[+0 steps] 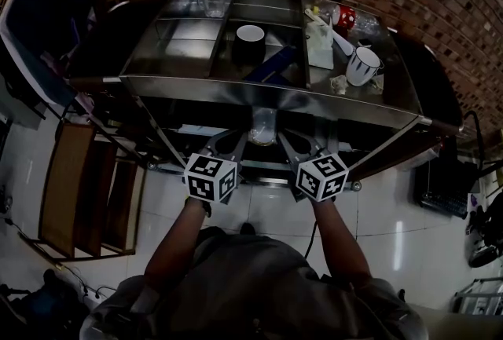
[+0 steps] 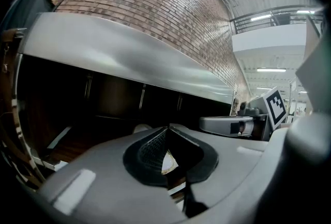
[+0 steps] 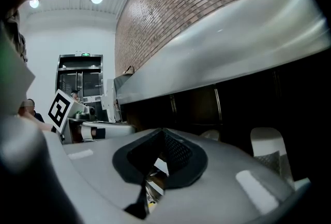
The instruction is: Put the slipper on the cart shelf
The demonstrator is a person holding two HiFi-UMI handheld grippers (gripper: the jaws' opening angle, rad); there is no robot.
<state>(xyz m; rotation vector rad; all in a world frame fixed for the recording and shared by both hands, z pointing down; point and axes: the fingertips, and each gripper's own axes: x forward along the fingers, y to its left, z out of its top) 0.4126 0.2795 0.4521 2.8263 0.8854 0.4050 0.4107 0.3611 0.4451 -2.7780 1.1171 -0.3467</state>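
While the pale slipper [image 1: 263, 126] lies low in the cart [image 1: 236, 87], just under the front edge of its steel surface [image 1: 177, 48], the left hand-held gripper [image 1: 238, 140] is near it at 7 o'clock and the right hand-held gripper [image 1: 288, 140] at 5 o'clock, each with jaws pressed together. On the surface, a bowl [image 1: 250, 34] stands at 12 o'clock from the slipper and a white mug [image 1: 363, 65] at 2 o'clock.

Steel cart [image 1: 236, 87], clear glass [image 1: 214, 1] at its left, white mug [image 1: 363, 65] (right end), red cup [image 1: 344, 16] behind
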